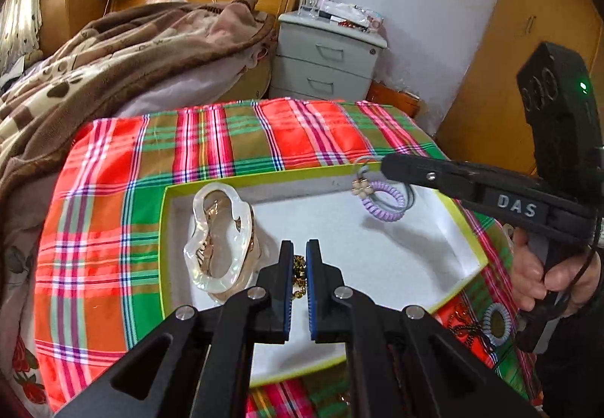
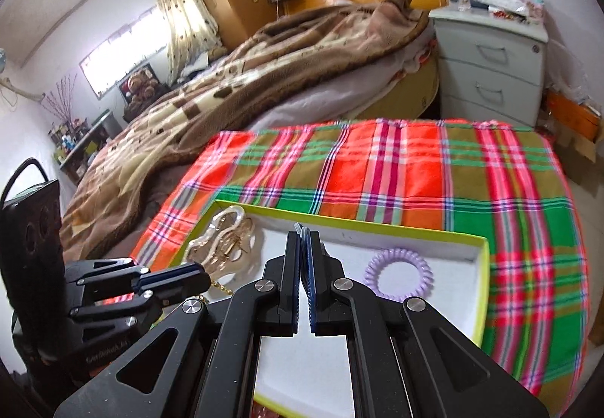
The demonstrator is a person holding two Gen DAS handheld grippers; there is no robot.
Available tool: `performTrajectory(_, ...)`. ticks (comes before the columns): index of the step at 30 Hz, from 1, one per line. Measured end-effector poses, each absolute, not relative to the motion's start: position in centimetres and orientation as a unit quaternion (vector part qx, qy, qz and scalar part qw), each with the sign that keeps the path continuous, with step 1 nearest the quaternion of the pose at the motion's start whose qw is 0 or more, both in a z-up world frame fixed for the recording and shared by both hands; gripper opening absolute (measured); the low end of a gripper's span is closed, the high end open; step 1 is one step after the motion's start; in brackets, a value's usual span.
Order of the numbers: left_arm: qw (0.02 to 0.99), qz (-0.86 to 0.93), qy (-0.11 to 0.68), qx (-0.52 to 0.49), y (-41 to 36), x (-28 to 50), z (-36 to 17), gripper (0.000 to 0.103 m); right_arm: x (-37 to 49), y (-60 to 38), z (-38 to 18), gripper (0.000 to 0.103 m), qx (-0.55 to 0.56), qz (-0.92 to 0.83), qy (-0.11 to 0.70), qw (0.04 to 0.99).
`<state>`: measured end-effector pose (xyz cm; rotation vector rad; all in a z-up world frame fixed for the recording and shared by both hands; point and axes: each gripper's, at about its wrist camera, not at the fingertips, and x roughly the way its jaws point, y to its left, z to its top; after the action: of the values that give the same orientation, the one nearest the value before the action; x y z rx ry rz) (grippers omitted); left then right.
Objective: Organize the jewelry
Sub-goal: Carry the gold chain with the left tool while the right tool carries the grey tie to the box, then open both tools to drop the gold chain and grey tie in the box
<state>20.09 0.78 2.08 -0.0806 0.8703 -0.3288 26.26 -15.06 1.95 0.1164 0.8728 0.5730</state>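
A white box with a lime rim (image 1: 468, 225) lies on the plaid cloth. In it are a pearly hair claw (image 1: 219, 229) and a purple coil hair tie (image 1: 383, 201). My left gripper (image 1: 300, 255) is shut on a gold chain (image 1: 299, 276) low over the box, next to the claw. My right gripper (image 1: 385, 167) is shut on a grey hair tie with a flower charm (image 1: 360, 187), held above the box's far right corner. In the right wrist view my right gripper (image 2: 304, 240) pinches a thin grey band (image 2: 300, 228); the purple tie (image 2: 398, 272) and the claw (image 2: 226, 244) lie below.
The plaid cloth (image 1: 234, 138) covers a small table beside a bed with a brown blanket (image 1: 124, 51). A grey drawer cabinet (image 1: 324, 59) stands behind. A blue-grey coil hair tie (image 1: 497, 323) and a dark chain lie on the cloth right of the box.
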Motion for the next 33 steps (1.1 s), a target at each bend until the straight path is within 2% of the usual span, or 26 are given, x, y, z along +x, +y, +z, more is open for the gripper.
performTrajectory(15,0.883,-0.140,0.447,-0.021,0.9,21.1,-0.3,0.007,28.1,-12.5,-1.2,0.003,0.000,0.279,0.467,0.839)
performTrajectory(26,0.882,-0.134,0.450,-0.023,1.0,20.8,-0.1,0.007,27.7,-11.3,-1.5,0.003,-0.017,0.291,0.471,0.833)
performTrajectory(30,0.882,-0.131,0.452,-0.025,1.0,20.8,0.0,0.013,27.6,-11.3,-1.4,0.011,-0.010,0.300,0.469,0.831)
performTrajectory(33,0.883,-0.134,0.449,-0.025,1.0,20.5,0.2,0.014,27.3,-11.4,-1.0,0.011,-0.007,0.305,0.462,0.833)
